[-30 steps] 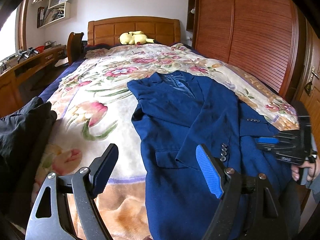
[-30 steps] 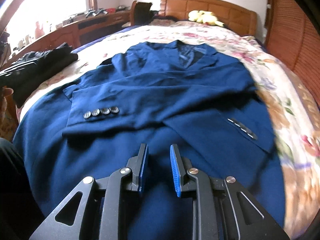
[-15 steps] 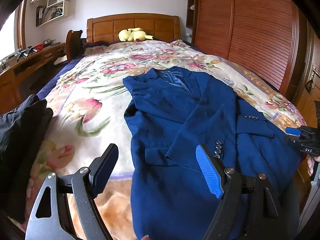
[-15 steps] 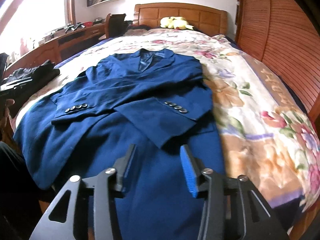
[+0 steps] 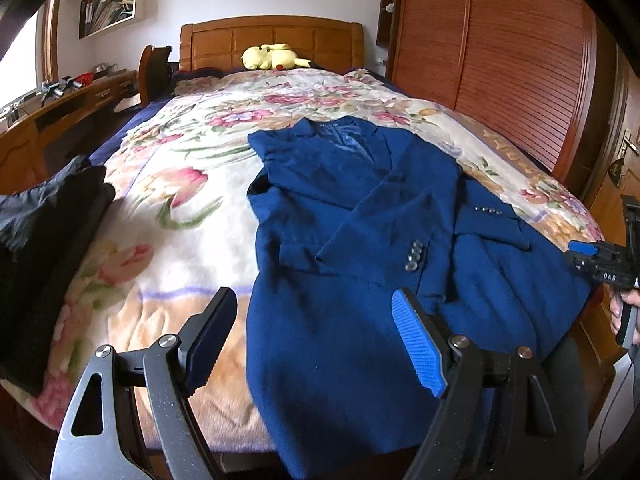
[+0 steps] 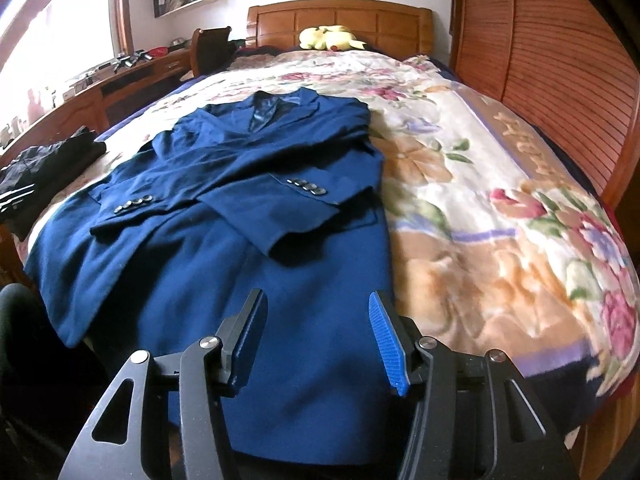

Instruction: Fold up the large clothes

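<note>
Bedroom with a wooden bed [image 5: 272, 36], paneled headboard, and a slatted reddish-brown wooden wardrobe [image 5: 500, 60] down one side. The bed's covered in a fuzzy cream blanket with big pink and orange flowers [image 5: 168, 184], really plush looking. A yellow stuffed toy [image 5: 272, 57] sits up by the headboard, and a pile of black clothing [image 5: 44, 232] is bunched at the bed's edge.

The navy blue wool-like suit jacket [image 6: 248, 216] lies face up on the blanket, collar toward the headboard, both sleeves folded across the chest so the cuffs with their rows of dark buttons overlap. The fabric looks matte and a bit coarse; the hem hangs over the foot of the bed.

The left gripper [image 5: 316, 344] has its jaws spread wide with nothing in them, hovering above the jacket's lower left edge where it meets the blanket. The right gripper [image 6: 316, 340] is above the hem on the jacket's other side, jaws opening, ribbed blue pads not touching cloth, nothing held.
</note>
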Tool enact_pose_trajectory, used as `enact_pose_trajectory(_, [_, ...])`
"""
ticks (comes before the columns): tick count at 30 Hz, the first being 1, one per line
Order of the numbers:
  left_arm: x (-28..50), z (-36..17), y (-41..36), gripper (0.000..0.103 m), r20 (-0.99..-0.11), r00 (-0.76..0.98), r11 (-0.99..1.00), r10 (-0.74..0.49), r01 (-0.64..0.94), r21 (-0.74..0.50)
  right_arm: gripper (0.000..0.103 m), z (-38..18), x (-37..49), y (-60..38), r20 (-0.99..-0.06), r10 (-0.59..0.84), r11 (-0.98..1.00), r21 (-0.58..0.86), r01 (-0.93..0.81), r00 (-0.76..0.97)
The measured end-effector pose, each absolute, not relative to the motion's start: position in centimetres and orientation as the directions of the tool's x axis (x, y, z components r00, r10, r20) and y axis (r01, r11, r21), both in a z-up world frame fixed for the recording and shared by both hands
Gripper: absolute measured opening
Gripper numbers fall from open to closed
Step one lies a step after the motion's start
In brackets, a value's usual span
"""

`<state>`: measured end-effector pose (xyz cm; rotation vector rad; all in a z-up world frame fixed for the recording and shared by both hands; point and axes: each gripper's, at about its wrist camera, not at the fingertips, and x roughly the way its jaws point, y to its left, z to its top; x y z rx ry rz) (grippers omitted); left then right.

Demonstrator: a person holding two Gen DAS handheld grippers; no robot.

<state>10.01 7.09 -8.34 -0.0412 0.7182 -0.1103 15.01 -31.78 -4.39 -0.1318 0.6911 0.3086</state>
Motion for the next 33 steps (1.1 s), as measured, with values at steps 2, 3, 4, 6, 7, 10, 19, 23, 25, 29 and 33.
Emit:
enact_pose_trajectory(2, [9.6, -8.9, 7.4, 0.081, -0.665, 0.739, 0.994, -0.107, 0.077, -0.074, 0.055, -4.7, 15.2, -32.4, -0.656, 0.228, 0.951, -0.009, -0.31, 0.72])
enact_pose_trajectory(3, [9.5, -9.3, 7.7, 0.081, -0.673, 0.733, 0.995, -0.104, 0.07, -0.077, 0.055, -4.9, 15.3, -32.8, -0.662, 0.222, 0.953, -0.006, -0.301, 0.716])
enact_pose_trajectory(4, [9.4, -9.6, 8.0, 0.081, -0.678, 0.728, 0.995, -0.097, 0.061, -0.077, 0.055, -5.1, 15.4, -33.0, -0.669, 0.217, 0.956, -0.003, -0.294, 0.711])
enact_pose_trajectory(6, [9.1, -10.2, 8.5, 0.081, -0.691, 0.72, 0.997, -0.07, 0.037, -0.063, 0.055, -5.4, 15.6, -33.3, -0.679, 0.214, 0.958, 0.005, -0.287, 0.702])
enact_pose_trajectory(7, [9.1, -10.5, 8.8, 0.081, -0.697, 0.715, 0.998, -0.059, 0.027, -0.056, 0.055, -5.6, 15.6, -33.4, -0.686, 0.214, 0.958, 0.009, -0.286, 0.695])
enact_pose_trajectory(10, [8.9, -11.2, 9.3, 0.076, -0.709, 0.704, 0.998, -0.051, 0.014, -0.058, 0.055, -6.0, 15.7, -33.5, -0.699, 0.212, 0.958, 0.011, -0.286, 0.683])
enact_pose_trajectory(19, [8.4, -13.3, 9.3, 0.049, -0.752, 0.651, 0.993, -0.109, 0.042, -0.108, 0.055, -6.3, 15.5, -33.3, -0.702, 0.226, 0.953, 0.017, -0.301, 0.676])
enact_pose_trajectory(23, [8.3, -14.0, 9.2, 0.049, -0.762, 0.636, 0.992, -0.118, 0.04, -0.119, 0.055, -6.6, 15.3, -33.0, -0.703, 0.241, 0.949, 0.027, -0.313, 0.669])
enact_pose_trajectory(25, [8.1, -14.0, 9.1, 0.049, -0.758, 0.641, 0.992, -0.121, 0.041, -0.123, 0.055, -6.7, 15.2, -32.8, -0.705, 0.242, 0.948, 0.025, -0.318, 0.666])
enact_pose_trajectory(29, [7.9, -14.0, 9.1, 0.036, -0.753, 0.64, 0.987, -0.154, 0.058, -0.152, 0.055, -6.7, 15.2, -32.8, -0.709, 0.252, 0.946, 0.037, -0.323, 0.658])
enact_pose_trajectory(33, [7.4, -14.1, 9.0, 0.031, -0.752, 0.637, 0.985, -0.168, 0.071, -0.16, 0.051, -6.8, 15.1, -32.7, -0.709, 0.267, 0.942, 0.048, -0.332, 0.653])
